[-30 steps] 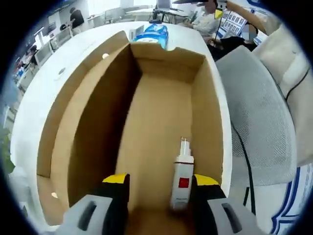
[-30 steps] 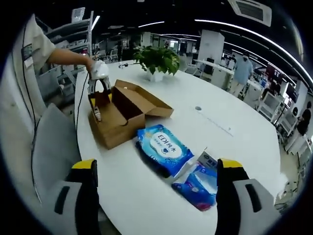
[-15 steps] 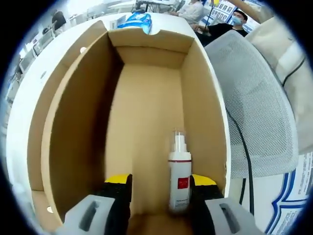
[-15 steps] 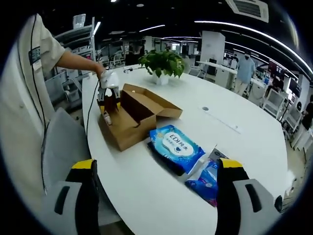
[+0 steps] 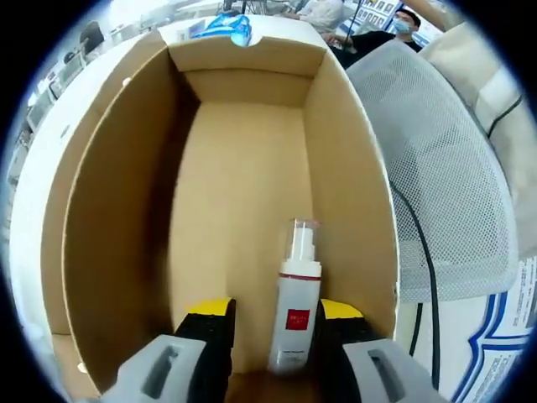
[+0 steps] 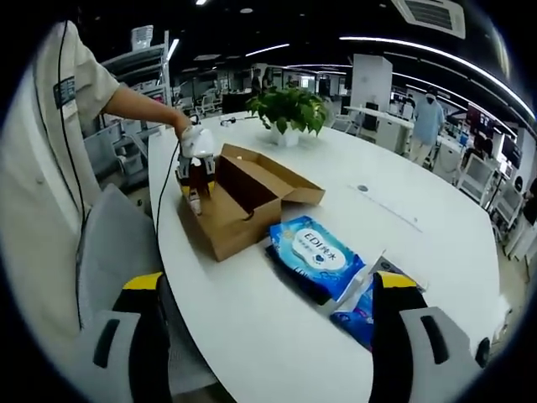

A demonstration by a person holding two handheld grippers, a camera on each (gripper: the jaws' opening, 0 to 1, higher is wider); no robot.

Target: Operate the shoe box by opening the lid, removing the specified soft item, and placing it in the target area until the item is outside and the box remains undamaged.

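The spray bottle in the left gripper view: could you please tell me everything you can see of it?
The spray bottle is slim and white, with a small red label, a red band at the neck and a clear cap. It stands between the jaws of the left claw, over the floor of the open cardboard shoe box, nearer the right wall. The jaws flank it closely; whether they press it cannot be told.

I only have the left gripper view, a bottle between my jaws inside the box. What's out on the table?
Observer: Beyond the shoe box, a blue wet-wipes pack lies flat on the white table.
Operator: Anything else near it?
Observer: A second blue pack lies against the first, partly behind a jaw of the right gripper.
Operator: Is that gripper busy?
Observer: No, its jaws stand wide apart, holding nothing.
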